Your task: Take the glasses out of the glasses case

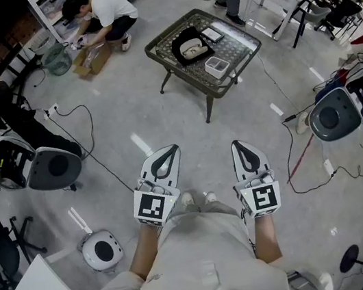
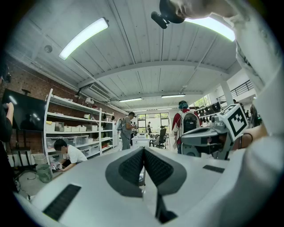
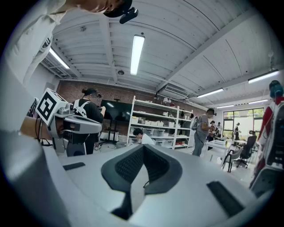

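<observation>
Left jaws: the left gripper (image 2: 143,153) is closed, its dark pads meeting along one seam, with nothing held.
Right jaws: the right gripper (image 3: 143,151) is likewise closed pad to pad and empty.
Head view, grippers: the left gripper (image 1: 168,154) and right gripper (image 1: 239,146) are side by side at the person's waist, tips forward, over bare floor (image 1: 126,109).
Each other's view: the left gripper view catches the right gripper's marker cube (image 2: 236,120) off to its right. The right gripper view catches the left gripper's marker cube (image 3: 46,105) off to its left.
Only in the gripper views: ceiling strip lights (image 2: 84,37) and white shelving (image 3: 155,119).
Only in the head view: a low glass tabletop (image 1: 170,63), well ahead of both jaws.
Glasses case: the black glasses case (image 1: 178,38) lies open on the tabletop, well apart from either gripper.
Case contents: the glasses (image 1: 193,48) are inside, pale against the dark lining.
Other container: a clear tub (image 1: 217,66) is just beside the case, on the side nearer the jaws. Its contents cannot be made out.
Farther out: a person (image 1: 103,14) crouches over an open cardboard box (image 1: 92,60), ahead and left of the jaws.
</observation>
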The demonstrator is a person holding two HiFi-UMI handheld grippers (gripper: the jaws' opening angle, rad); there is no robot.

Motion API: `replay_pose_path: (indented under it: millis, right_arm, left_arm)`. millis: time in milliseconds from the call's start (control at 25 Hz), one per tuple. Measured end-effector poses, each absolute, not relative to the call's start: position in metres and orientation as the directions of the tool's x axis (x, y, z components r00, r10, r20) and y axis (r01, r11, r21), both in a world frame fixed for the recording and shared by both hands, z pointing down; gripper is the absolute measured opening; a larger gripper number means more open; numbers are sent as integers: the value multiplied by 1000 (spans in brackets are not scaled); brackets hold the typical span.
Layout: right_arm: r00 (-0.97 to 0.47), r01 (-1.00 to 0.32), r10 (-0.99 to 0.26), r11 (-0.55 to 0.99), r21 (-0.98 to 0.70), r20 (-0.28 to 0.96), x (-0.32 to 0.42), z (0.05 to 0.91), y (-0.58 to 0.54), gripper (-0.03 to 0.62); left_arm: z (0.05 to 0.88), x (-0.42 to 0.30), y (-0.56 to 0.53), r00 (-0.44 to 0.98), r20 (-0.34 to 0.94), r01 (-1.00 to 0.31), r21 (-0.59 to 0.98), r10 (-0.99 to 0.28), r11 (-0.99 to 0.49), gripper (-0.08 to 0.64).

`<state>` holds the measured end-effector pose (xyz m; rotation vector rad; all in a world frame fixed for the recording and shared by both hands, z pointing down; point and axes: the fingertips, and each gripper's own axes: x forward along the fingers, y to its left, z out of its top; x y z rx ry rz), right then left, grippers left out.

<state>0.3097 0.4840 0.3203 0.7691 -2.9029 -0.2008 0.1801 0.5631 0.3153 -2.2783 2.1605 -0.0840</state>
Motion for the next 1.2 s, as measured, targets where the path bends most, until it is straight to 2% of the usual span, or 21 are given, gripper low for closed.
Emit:
replay_pose_path:
  millis: [480,1200]
  right_arm:
    - [-870,-478,-488,869,130,63,297,314,456,6]
    - [-923,-370,-378,923,104,72,236,315,285,6]
  left_arm:
    - [320,175,534,41,83,-998,-40,-996,-44,12]
    - [323,130,372,-64,128,-997,-56,-990,57,12]
